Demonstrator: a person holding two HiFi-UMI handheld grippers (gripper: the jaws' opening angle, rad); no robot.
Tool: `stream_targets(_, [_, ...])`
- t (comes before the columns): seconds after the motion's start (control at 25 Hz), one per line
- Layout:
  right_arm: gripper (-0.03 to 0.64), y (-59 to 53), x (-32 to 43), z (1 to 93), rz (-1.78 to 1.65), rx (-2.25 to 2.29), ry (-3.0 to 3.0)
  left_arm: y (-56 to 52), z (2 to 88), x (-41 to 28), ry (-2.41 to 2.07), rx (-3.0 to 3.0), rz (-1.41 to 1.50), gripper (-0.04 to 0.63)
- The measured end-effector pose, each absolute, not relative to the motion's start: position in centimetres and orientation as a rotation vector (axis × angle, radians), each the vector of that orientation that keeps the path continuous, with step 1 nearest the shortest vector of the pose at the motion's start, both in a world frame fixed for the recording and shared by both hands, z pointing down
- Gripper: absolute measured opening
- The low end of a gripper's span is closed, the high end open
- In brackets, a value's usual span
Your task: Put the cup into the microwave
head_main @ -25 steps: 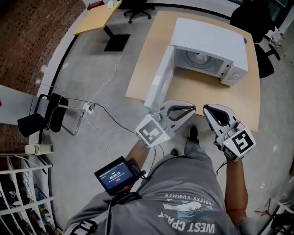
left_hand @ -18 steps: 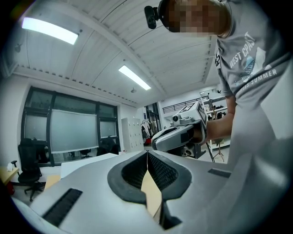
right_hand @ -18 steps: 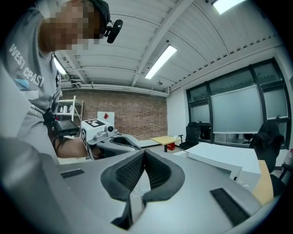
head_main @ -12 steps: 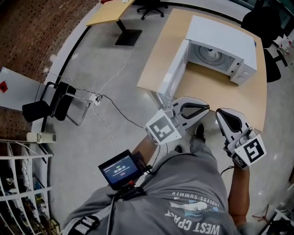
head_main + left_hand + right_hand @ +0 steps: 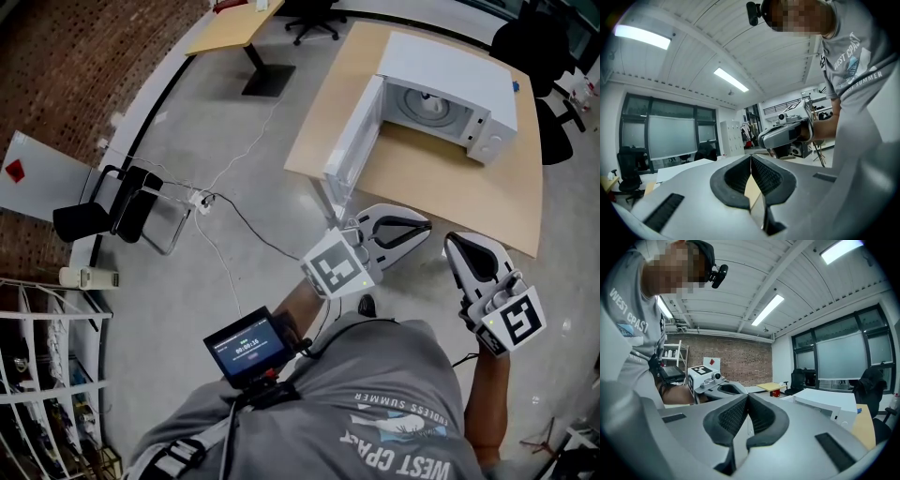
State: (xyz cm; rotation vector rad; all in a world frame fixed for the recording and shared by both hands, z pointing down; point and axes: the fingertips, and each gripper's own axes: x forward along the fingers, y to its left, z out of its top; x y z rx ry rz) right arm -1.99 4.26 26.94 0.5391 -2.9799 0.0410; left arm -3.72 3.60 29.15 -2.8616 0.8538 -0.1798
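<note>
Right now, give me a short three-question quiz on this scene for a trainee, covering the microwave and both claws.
1. True or false: the microwave has its door standing open.
2. Pick one. The left claw and the right claw are: A, open with nothing between them; B, shut with nothing between them; C, each shut on a cup.
3. Fill in the word: the microwave stands on a wooden ____.

Key: 1 true. 2 B. 3 table.
</note>
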Motion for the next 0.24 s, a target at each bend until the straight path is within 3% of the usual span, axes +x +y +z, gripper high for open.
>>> stream_targets(0.24, [0.019, 6.8, 1.7, 27.3, 0.042, 0.561, -2.981, 5.6, 29.9, -0.1, 0.830, -2.862, -0.206, 0.021])
